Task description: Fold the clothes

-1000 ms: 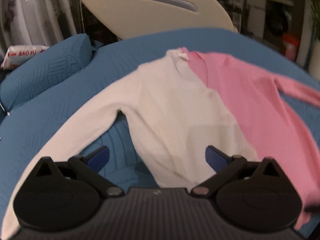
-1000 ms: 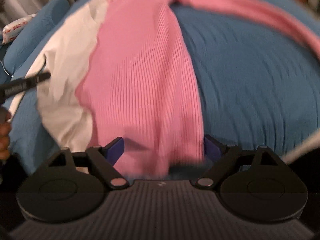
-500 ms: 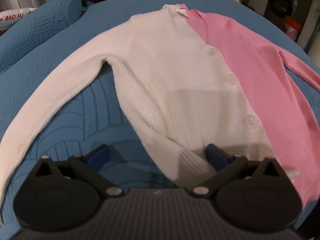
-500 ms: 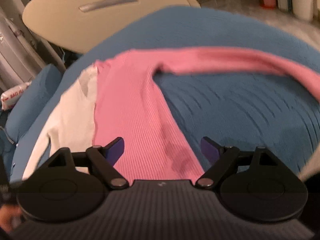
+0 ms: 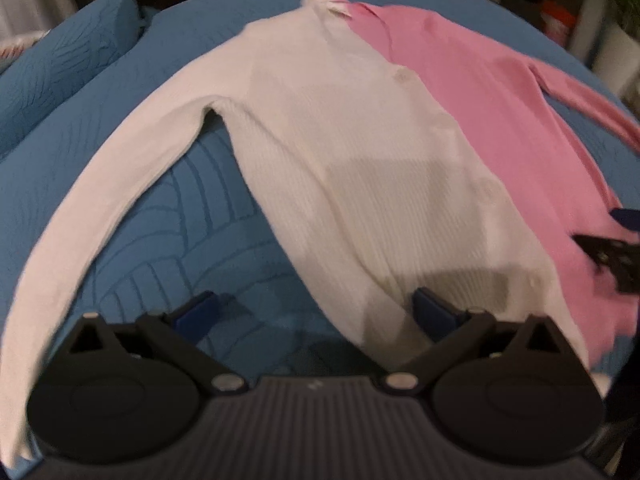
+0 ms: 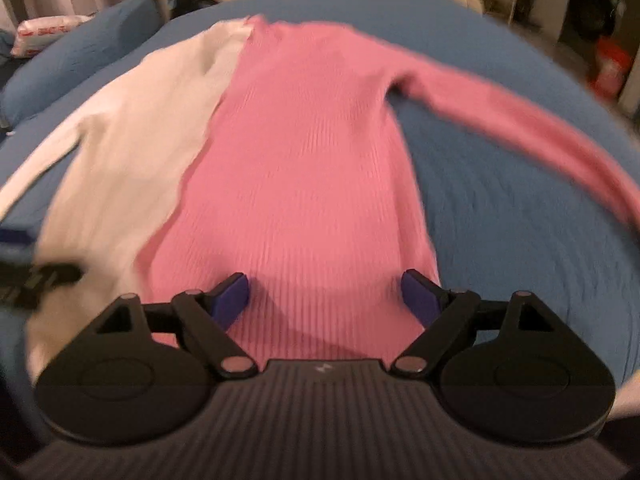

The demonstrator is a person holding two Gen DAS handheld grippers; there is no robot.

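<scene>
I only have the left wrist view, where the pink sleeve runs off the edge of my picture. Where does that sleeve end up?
Observer: In the right wrist view the pink sleeve lies stretched out over the blue bedspread, away from the body of the cardigan.
Operator: Is the right hand-held gripper holding anything?
Observer: No. The right hand-held gripper is open, its jaws wide apart over the pink hem.
Operator: Anything beyond the pillow on the left?
Observer: A white packet with red print lies behind the blue pillow.
</scene>
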